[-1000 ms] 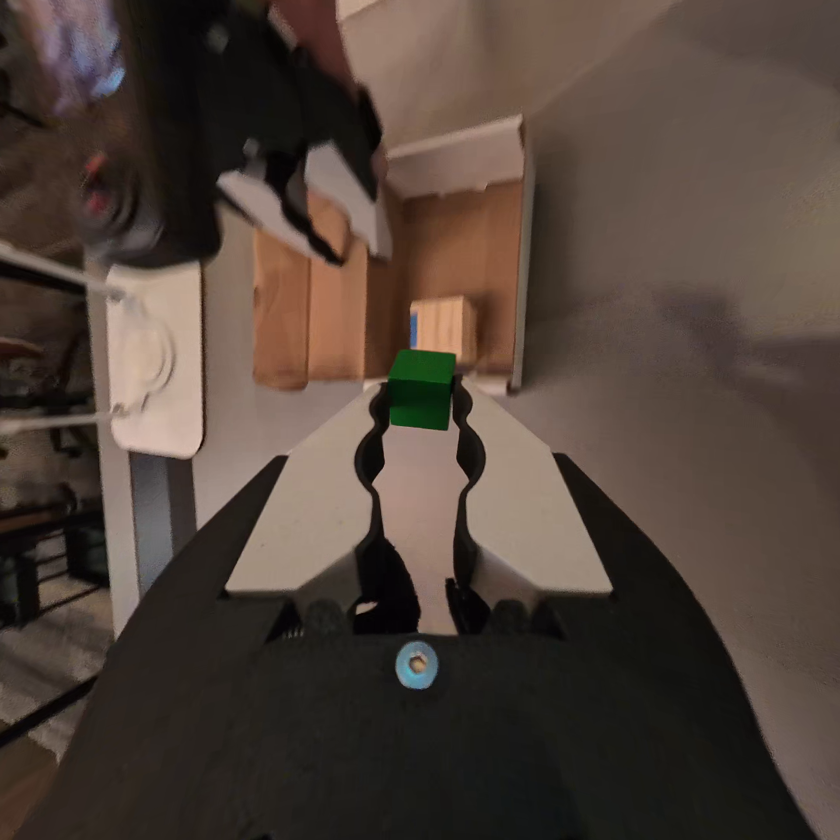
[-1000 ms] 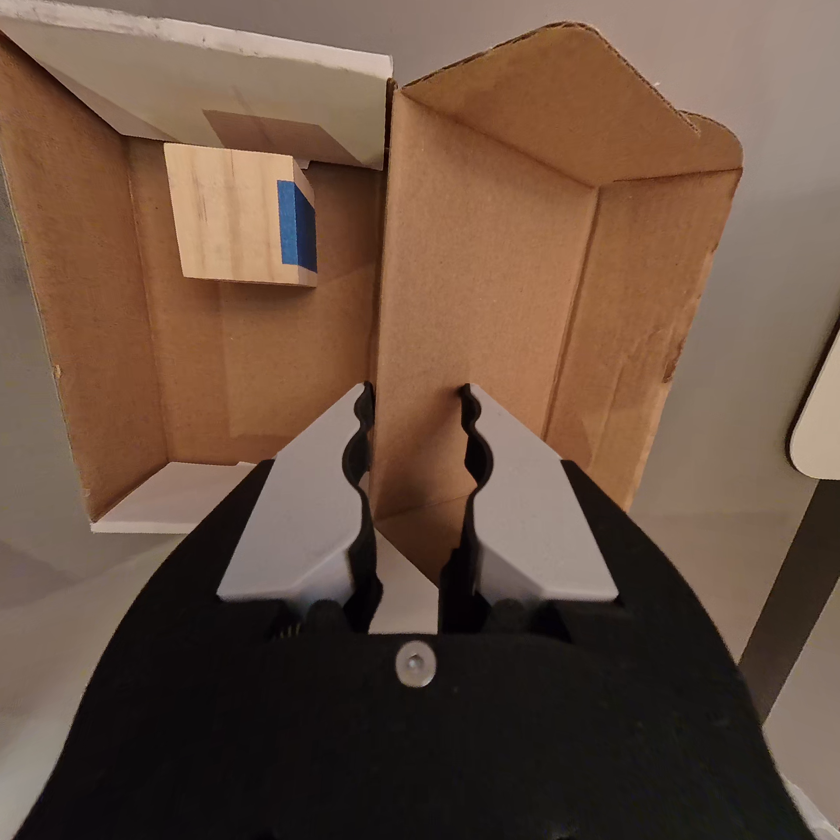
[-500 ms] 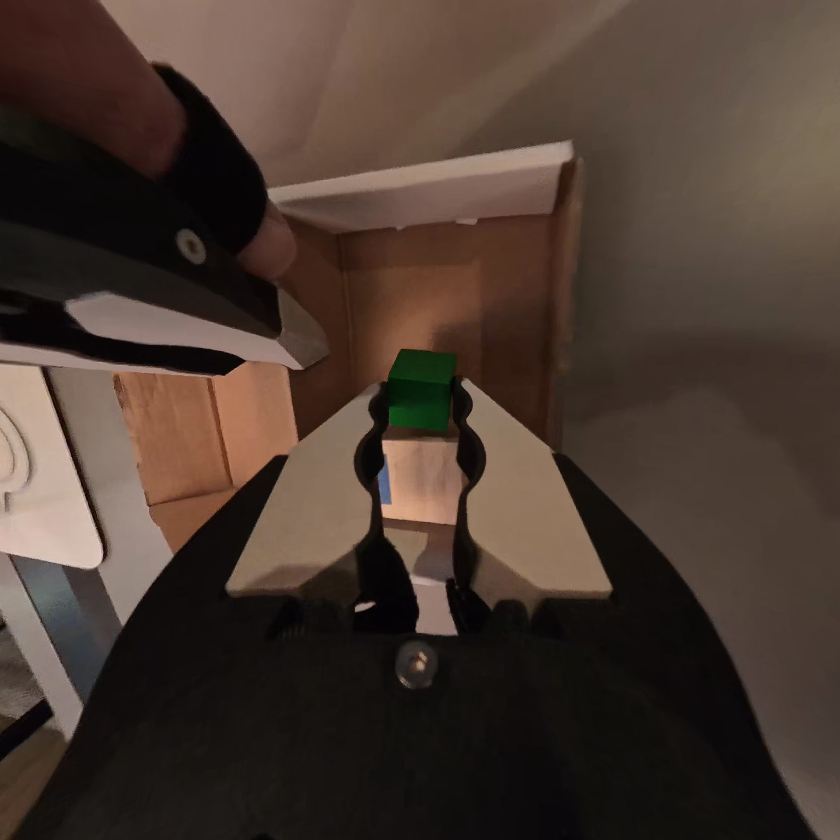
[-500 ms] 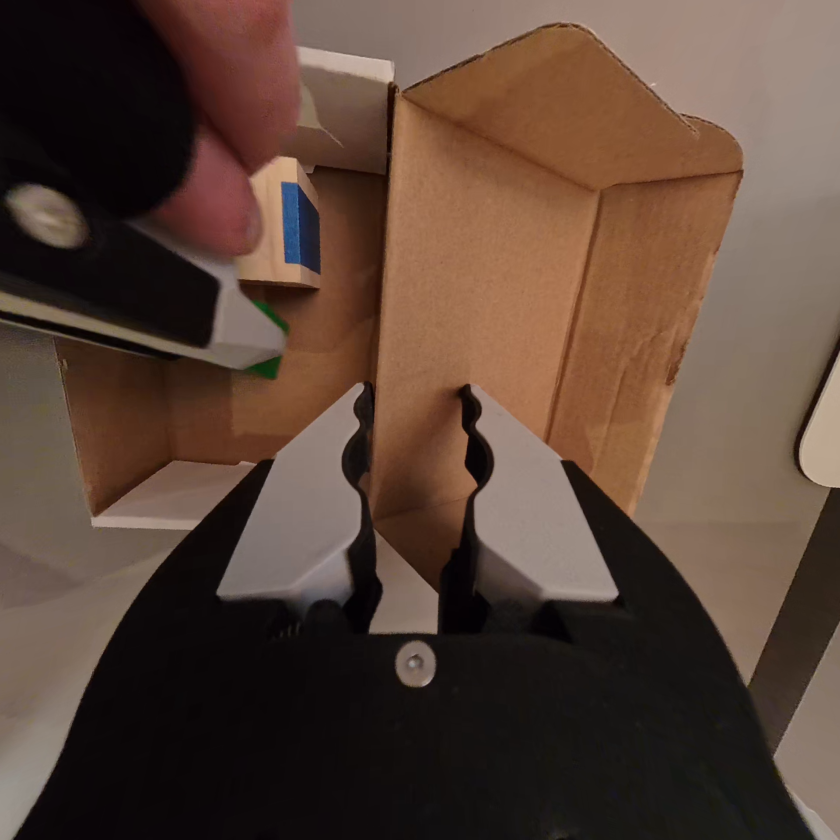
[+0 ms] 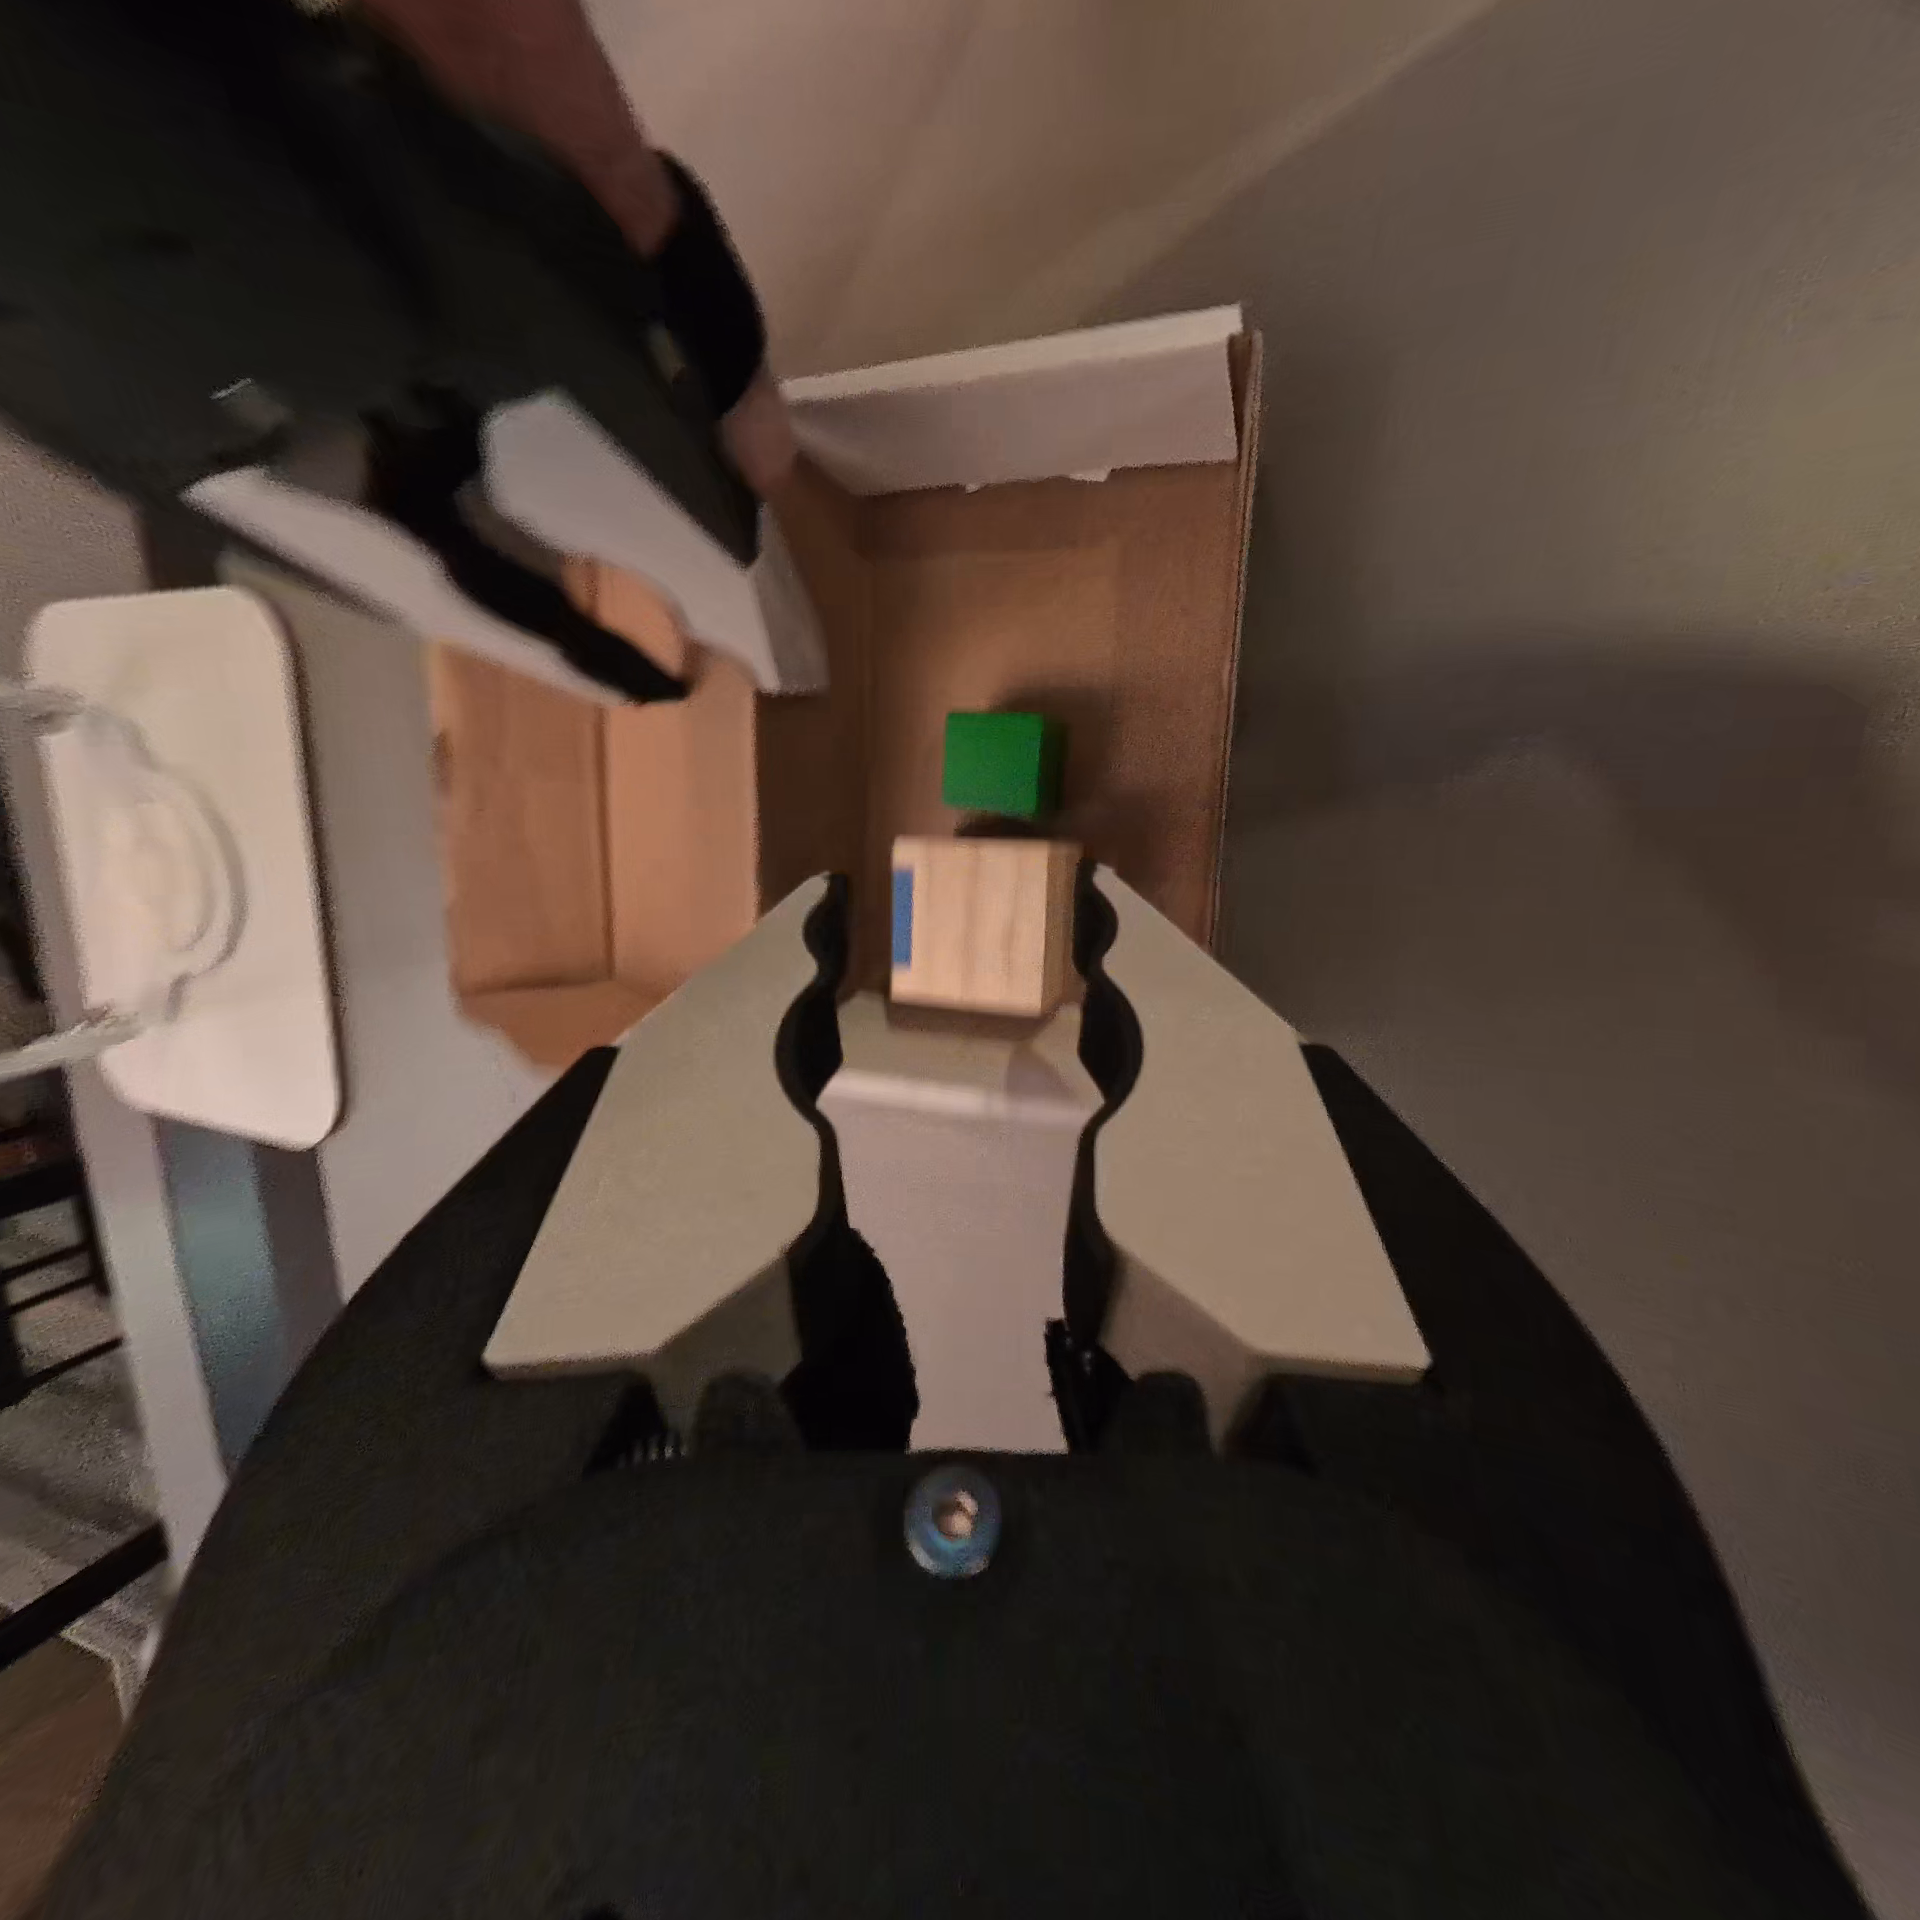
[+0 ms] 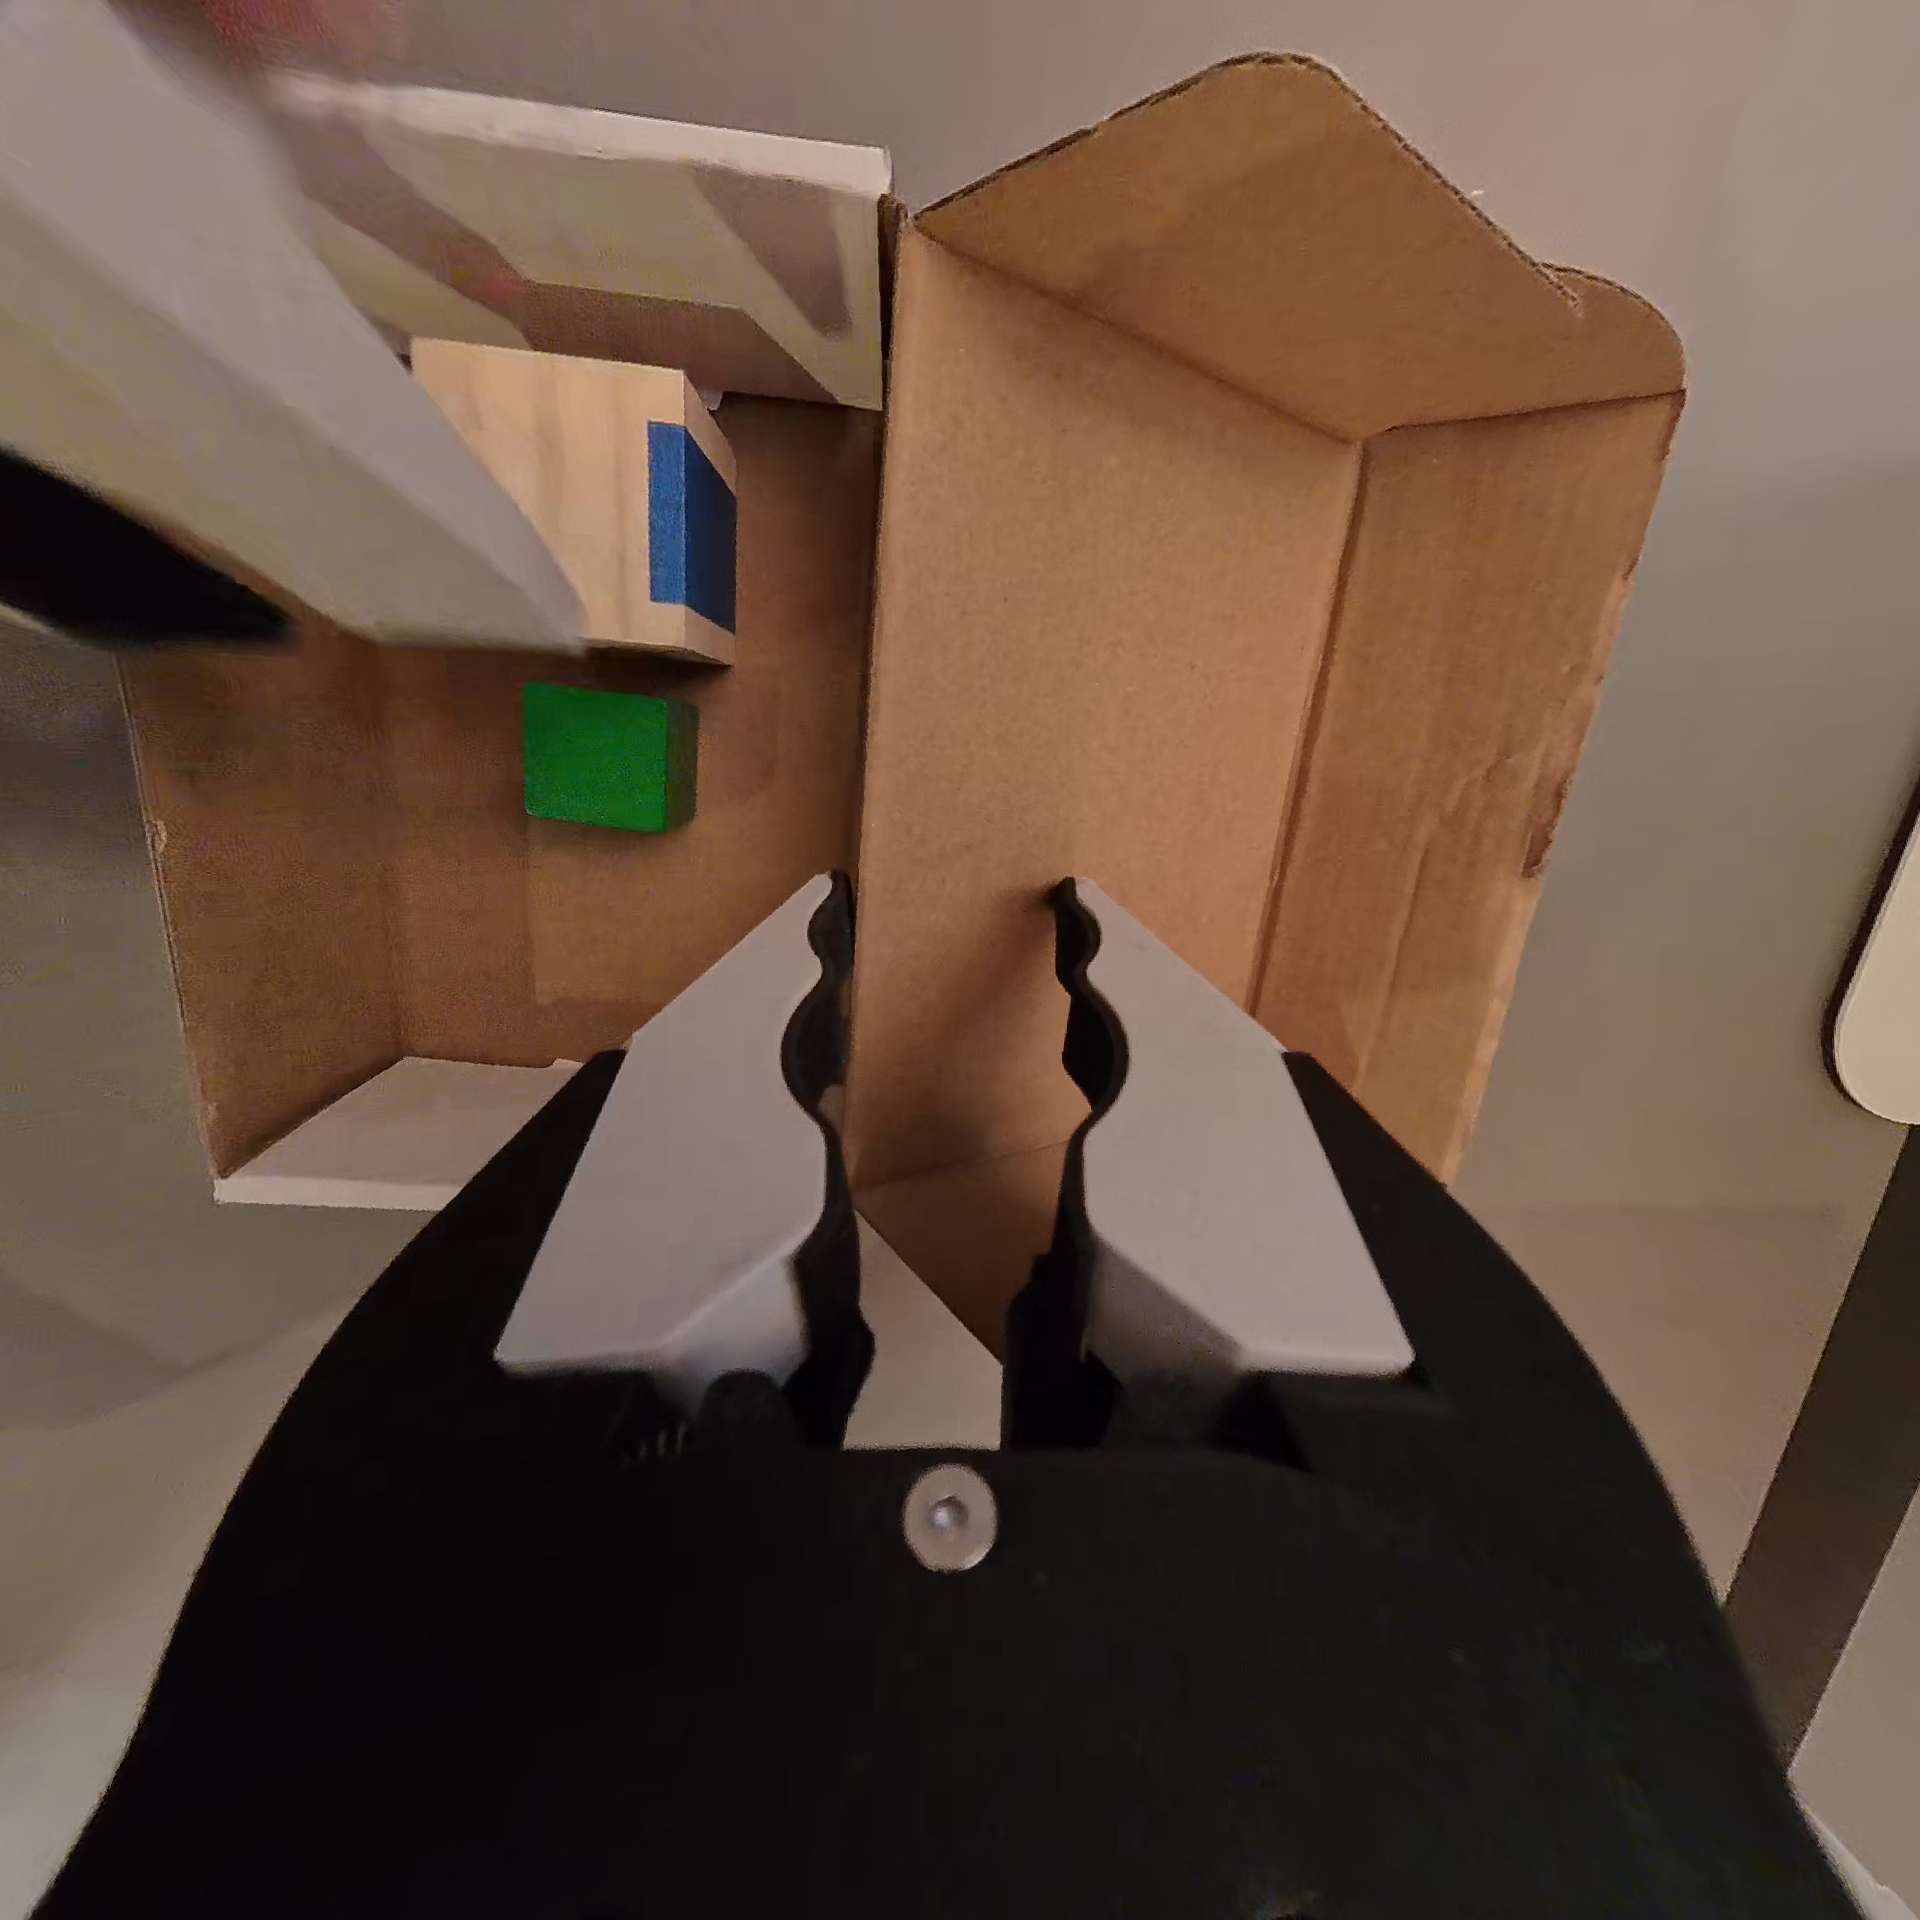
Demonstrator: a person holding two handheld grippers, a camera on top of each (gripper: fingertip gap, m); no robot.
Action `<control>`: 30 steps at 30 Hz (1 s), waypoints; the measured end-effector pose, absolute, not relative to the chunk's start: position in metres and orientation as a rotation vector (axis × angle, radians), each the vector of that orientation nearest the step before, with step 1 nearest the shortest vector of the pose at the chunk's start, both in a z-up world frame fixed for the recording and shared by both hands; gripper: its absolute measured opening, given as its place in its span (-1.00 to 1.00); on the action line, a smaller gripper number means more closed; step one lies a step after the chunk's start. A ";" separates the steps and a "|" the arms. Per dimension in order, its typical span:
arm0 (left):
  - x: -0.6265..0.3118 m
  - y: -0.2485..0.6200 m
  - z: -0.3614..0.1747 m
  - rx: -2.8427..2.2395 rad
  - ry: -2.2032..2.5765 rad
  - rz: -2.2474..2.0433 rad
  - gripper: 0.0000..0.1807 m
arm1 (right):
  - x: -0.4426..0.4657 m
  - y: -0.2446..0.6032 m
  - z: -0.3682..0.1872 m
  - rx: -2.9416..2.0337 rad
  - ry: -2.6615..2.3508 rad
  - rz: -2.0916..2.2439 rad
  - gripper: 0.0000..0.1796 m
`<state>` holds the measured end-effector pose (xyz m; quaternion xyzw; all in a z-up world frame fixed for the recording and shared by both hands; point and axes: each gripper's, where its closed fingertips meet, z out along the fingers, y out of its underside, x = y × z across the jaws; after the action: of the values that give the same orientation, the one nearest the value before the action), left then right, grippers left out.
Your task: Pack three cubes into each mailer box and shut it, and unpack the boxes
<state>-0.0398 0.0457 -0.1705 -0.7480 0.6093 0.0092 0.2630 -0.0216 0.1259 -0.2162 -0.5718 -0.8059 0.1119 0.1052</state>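
Note:
An open cardboard mailer box lies on the grey table, and its floor shows in the right wrist view. A green cube rests on the box floor beside a larger wooden cube with a blue patch. My left gripper is open and empty, above the wooden cube. One of its fingers shows blurred over the box. My right gripper is open at the upright lid, with the lid's edge by its left finger. It also shows in the left wrist view.
A white tray with a clear glass item sits by the table's edge, beyond the lid. The grey table top stretches on the box's other side. A hand holds the right gripper.
My left gripper has opened, let the green cube go onto the box floor, and pulled back. The right gripper has stayed at the lid.

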 end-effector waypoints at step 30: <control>-0.352 -0.007 -0.234 -2.760 1.033 0.111 -0.63 | -0.022 0.128 -0.217 -1.691 -2.375 0.312 -0.59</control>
<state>-0.3521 -0.0074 -0.2340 -0.9316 0.3486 0.0374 0.0959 -0.0216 0.1277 -0.2171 -0.5734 -0.8056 0.1057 0.1045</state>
